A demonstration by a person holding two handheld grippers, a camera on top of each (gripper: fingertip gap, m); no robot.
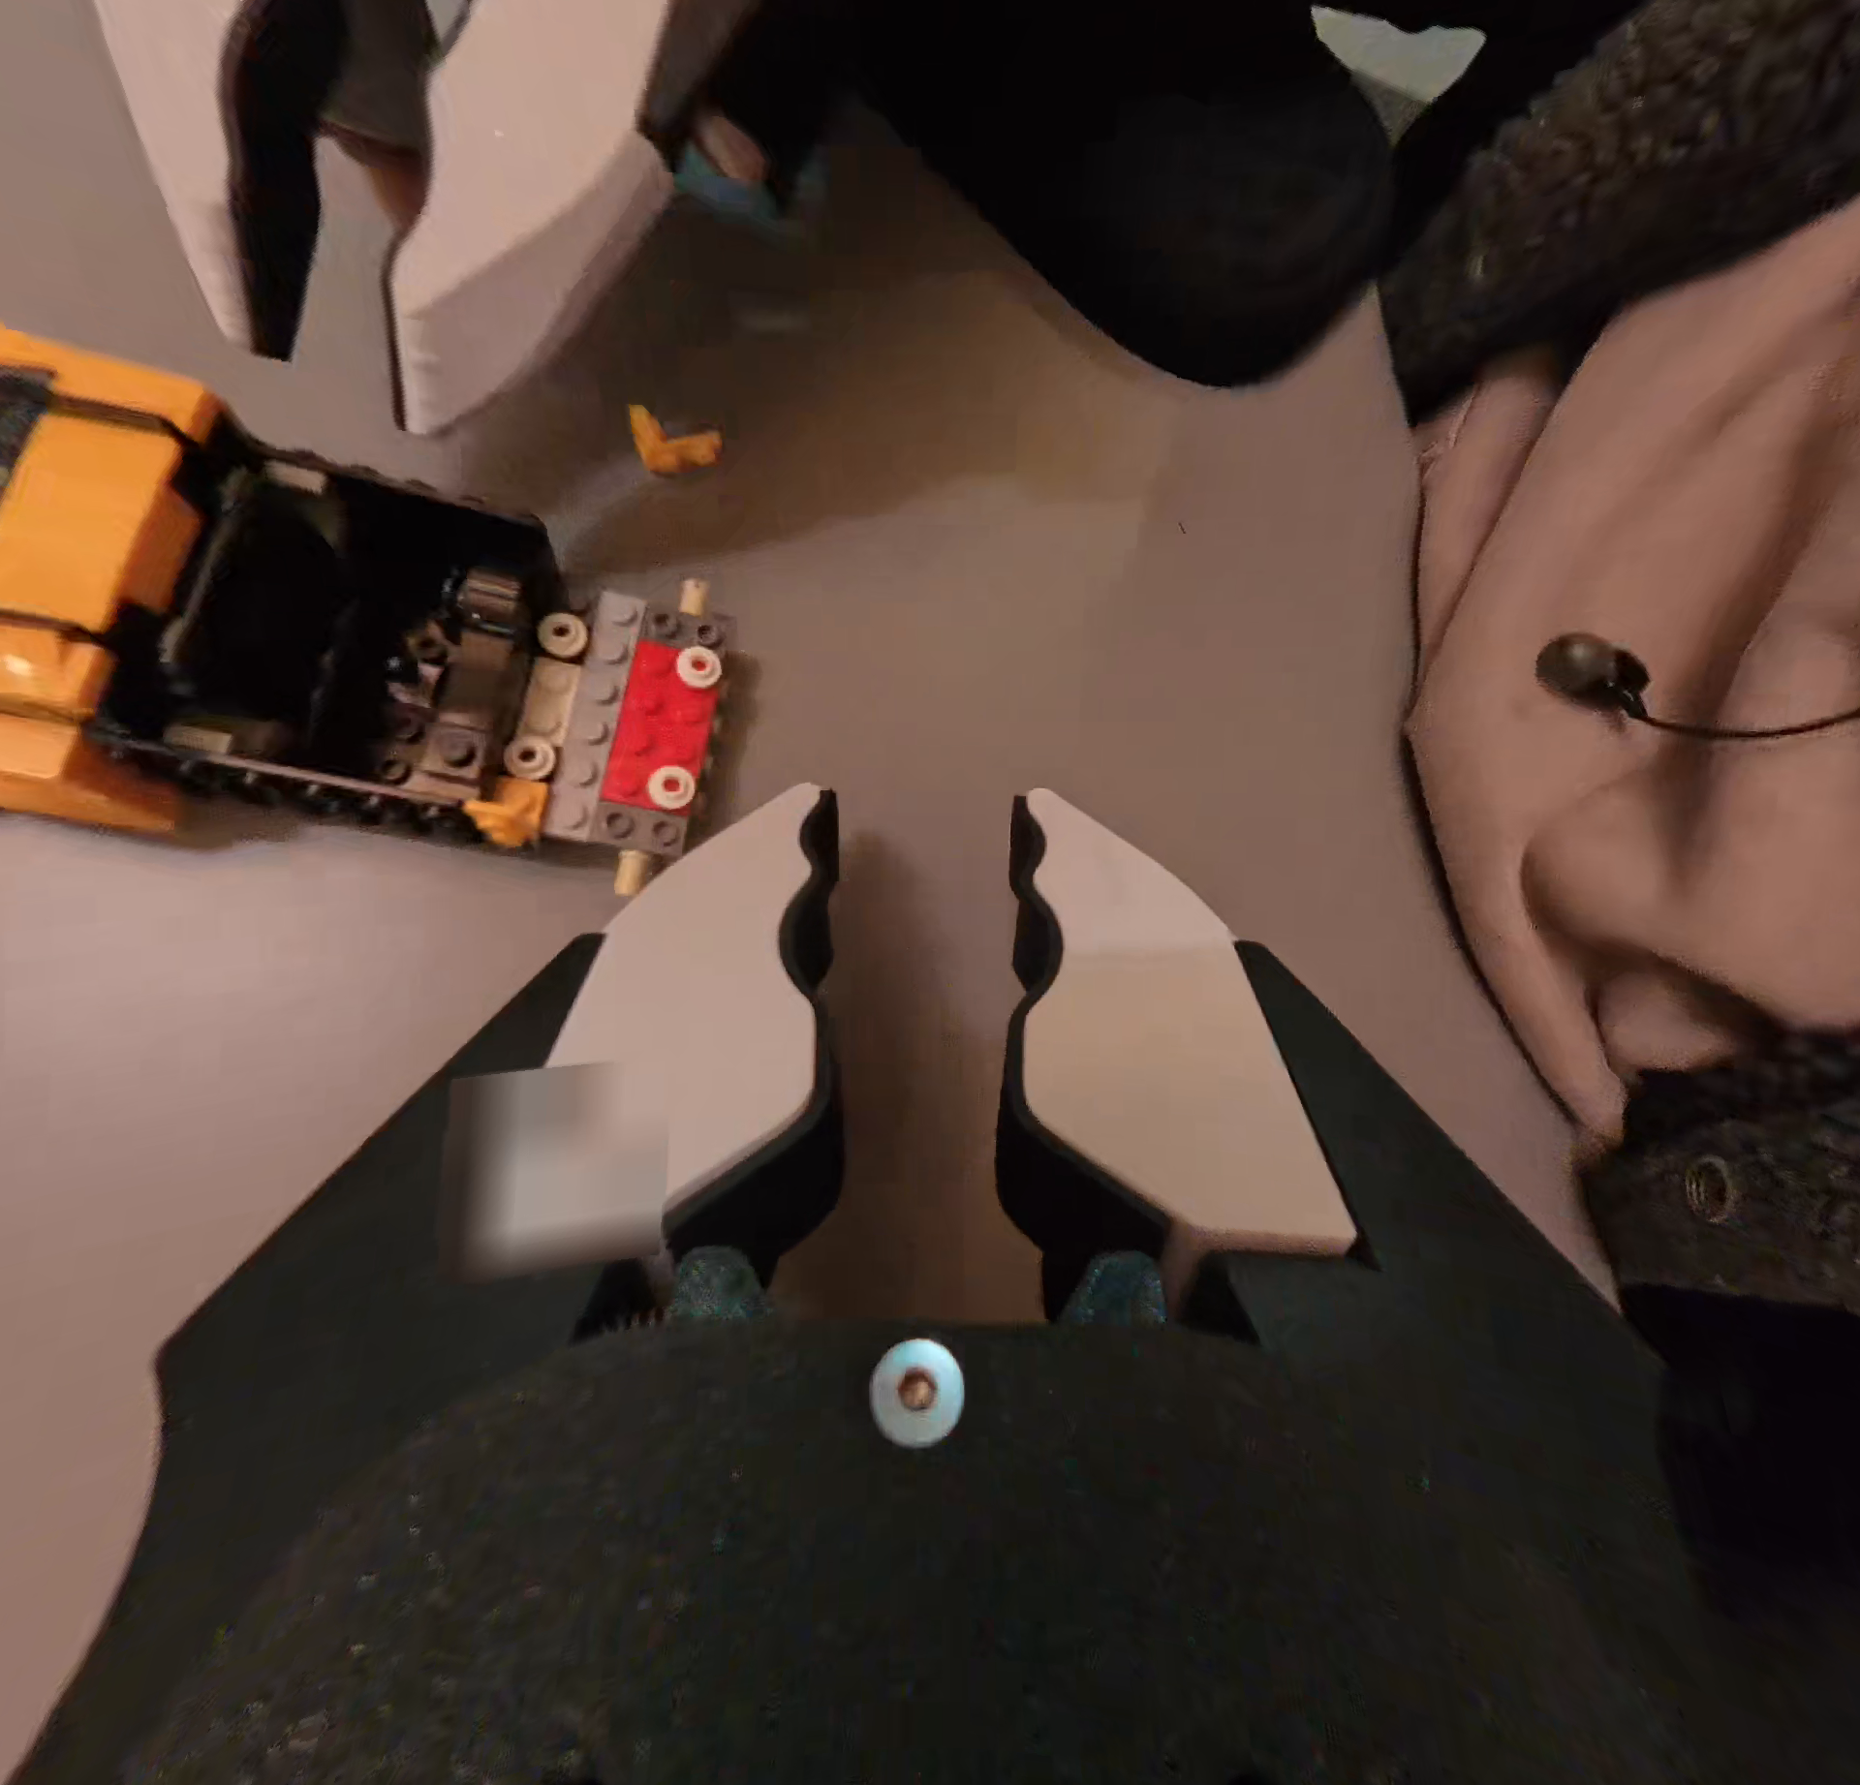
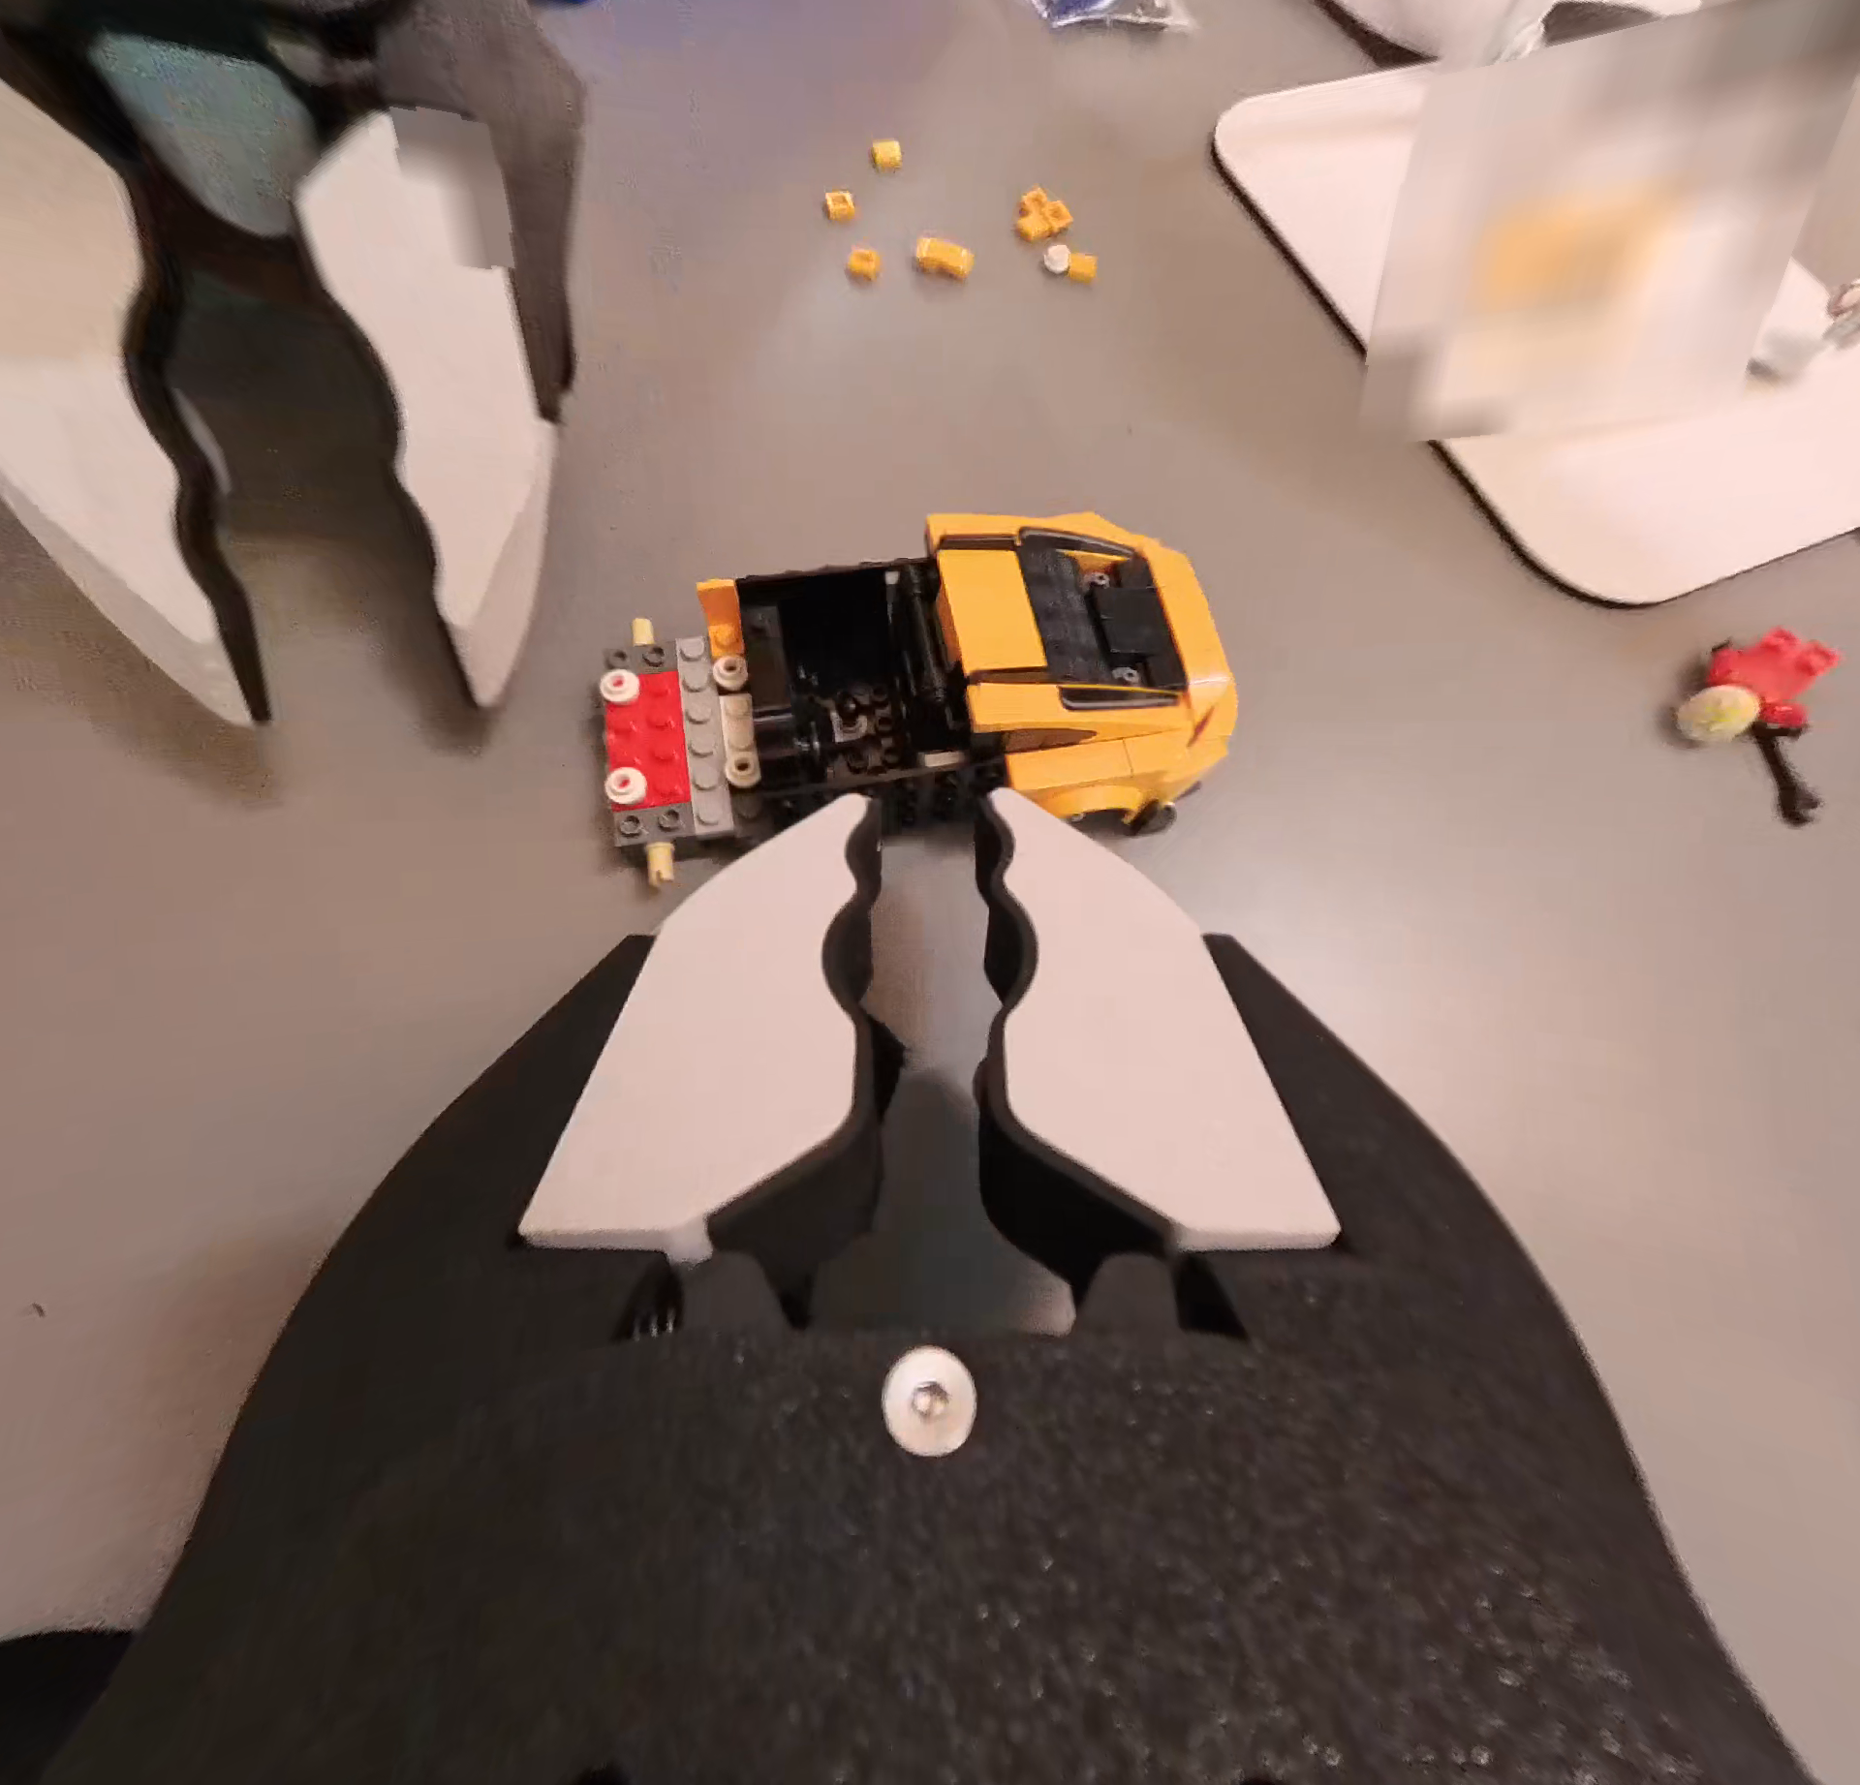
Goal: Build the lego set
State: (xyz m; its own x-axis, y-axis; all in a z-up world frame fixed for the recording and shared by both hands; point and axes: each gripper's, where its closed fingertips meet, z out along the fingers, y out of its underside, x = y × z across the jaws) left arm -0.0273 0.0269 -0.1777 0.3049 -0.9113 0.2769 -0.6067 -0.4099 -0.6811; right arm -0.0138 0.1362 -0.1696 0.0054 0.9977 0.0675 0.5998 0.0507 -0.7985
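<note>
Yellow brick-built toy car [image 2: 906, 690] lies crosswise on the grey table [image 2: 1308, 1032], stripped red end left, touching or just beyond the empty, parted right gripper [image 2: 928, 811]; the left gripper [image 1: 924, 811], also parted and empty, hovers beside that red end.

No legible text anywhere; blurred panel [image 2: 1570, 227] on white stand possibly printed, unreadable.

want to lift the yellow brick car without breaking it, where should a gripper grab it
Probably across the closed yellow end, pads on its two long flanks, coming from above. That half looks solid and smooth-sided, while the open black cabin and the red-plated studded end look thin and likelier to separate.
</note>
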